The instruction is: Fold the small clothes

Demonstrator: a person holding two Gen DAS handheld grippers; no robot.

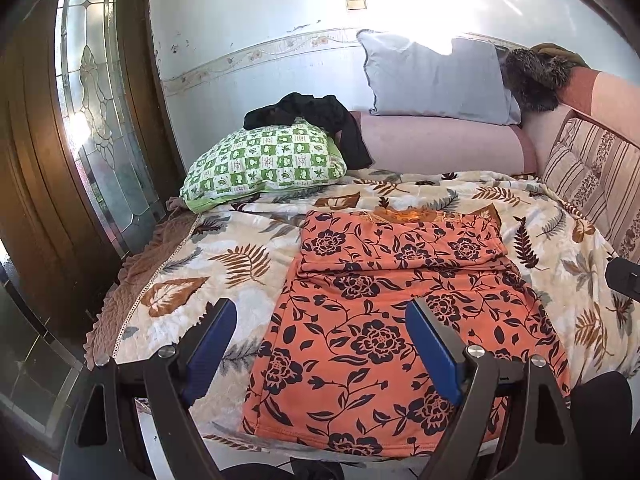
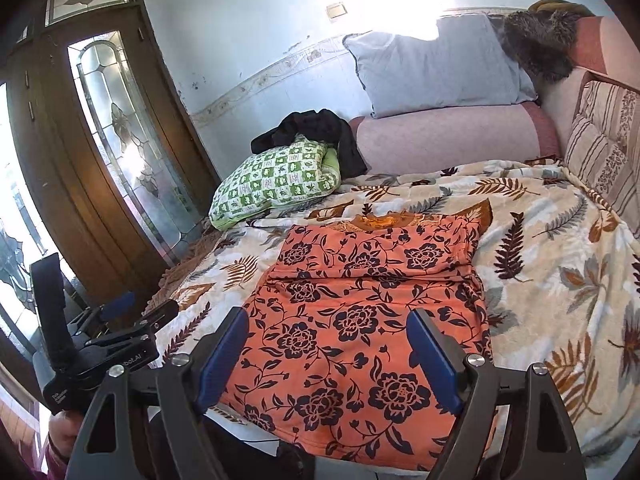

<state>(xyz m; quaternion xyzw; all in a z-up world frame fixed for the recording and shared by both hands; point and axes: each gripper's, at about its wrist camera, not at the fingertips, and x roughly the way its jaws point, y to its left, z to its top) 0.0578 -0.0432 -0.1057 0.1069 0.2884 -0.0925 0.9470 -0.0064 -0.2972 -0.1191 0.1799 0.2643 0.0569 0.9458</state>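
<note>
Your left gripper [image 1: 320, 320] sits closest in the left wrist view, its two blue-padded fingers [image 1: 212, 344] spread wide with nothing between them, hovering above the near end of the orange floral garment [image 1: 384, 320]. Your right gripper [image 2: 326, 328] shows the same in its own view: jaws well apart, nothing clamped, poised over the near hem of that garment. At the lower left of the right wrist view you can see the left tool from the side, with your hand [image 2: 62, 432] wrapped round its handle.

Just beyond the fingers, the garment lies flat on the leaf-patterned blanket [image 1: 224, 264] covering the bed. Its far part is folded over toward you, so a doubled band with a straight fold edge crosses it about midway, and the neckline with its orange-brown trim shows at the far end. The near hem reaches the bed's front edge.

Farther back and to the left, a green-and-white checked pillow [image 1: 264, 164] rests on the blanket, with a black cloth [image 1: 320, 116] heaped on top of it and hanging down its right side. Behind that a pink bolster [image 1: 440, 144] runs along the wall, a pale blue pillow [image 1: 432, 76] leaning above it. A wooden door with leaded glass [image 1: 96, 112] stands at the left.
</note>
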